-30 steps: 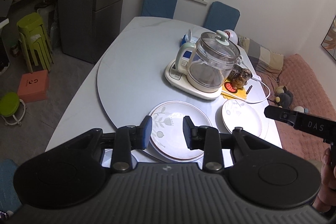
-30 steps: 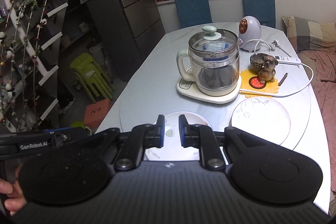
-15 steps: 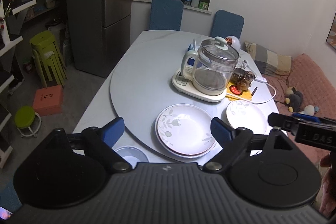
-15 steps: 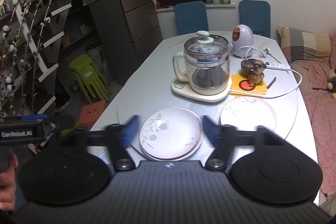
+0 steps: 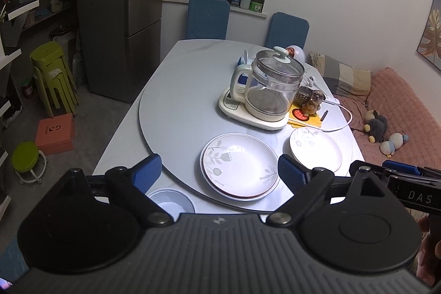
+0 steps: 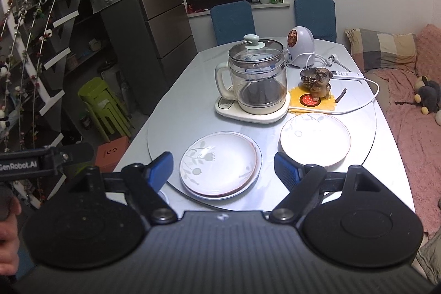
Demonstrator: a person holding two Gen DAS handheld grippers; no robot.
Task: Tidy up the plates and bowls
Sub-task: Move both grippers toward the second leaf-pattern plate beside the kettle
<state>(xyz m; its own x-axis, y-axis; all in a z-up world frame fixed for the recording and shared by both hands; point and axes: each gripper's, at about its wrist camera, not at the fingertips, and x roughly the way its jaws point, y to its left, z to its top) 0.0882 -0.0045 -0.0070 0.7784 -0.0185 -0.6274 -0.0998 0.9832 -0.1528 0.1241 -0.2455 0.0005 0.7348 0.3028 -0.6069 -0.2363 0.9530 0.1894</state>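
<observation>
A stack of white plates with a leaf pattern (image 5: 239, 166) (image 6: 220, 164) lies on the grey turntable (image 5: 176, 112) near its front rim. To its right rests a second white plate (image 5: 315, 149) (image 6: 315, 139). A small pale bowl (image 5: 171, 201) stands on the table's near edge, partly hidden behind my left finger. My left gripper (image 5: 220, 170) hangs above and short of the stack, open and empty. My right gripper (image 6: 223, 166) hovers beside it, likewise open with nothing between its blue pads (image 6: 284, 167).
A glass kettle (image 5: 271, 90) on its cream base stands behind the plates, with a dog figurine (image 6: 319, 83), a white round appliance (image 6: 300, 46) and a power strip cord (image 6: 369, 95). Two blue chairs (image 5: 208, 17) stand at the far end. A pink sofa (image 6: 413, 112) lies right, green stools (image 5: 52, 79) left.
Both grippers went from nearly shut to wide open. Both drew back from the plates, so more of the table and the small bowl now show.
</observation>
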